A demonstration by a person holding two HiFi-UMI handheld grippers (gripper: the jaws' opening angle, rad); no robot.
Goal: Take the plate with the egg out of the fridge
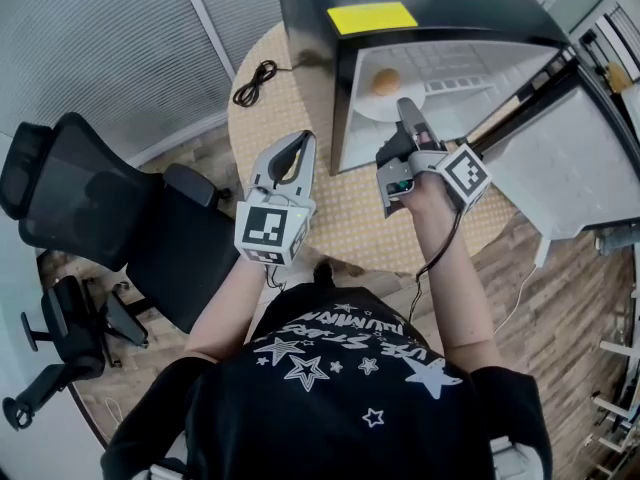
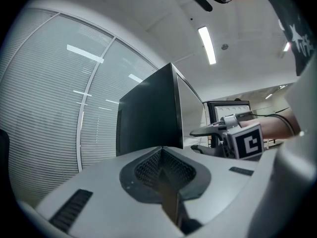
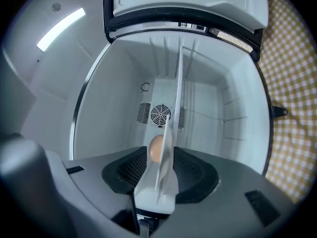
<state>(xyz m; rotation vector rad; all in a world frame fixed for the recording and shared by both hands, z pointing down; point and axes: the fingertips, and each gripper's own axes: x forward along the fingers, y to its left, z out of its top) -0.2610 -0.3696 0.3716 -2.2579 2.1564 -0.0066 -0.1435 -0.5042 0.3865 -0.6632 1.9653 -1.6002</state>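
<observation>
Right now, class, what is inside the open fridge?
A white plate with an egg on it, its rim between the right gripper's jaws; a fan grille on the back wall. The shelf under the plate is covered.

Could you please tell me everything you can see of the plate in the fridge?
The plate is round, plain white and shallow, and looks ceramic or plastic. It lies flat inside the open fridge near the front and carries one brown egg. Its near rim stands between the jaws of the right gripper; whether they press on it is unclear.
</observation>
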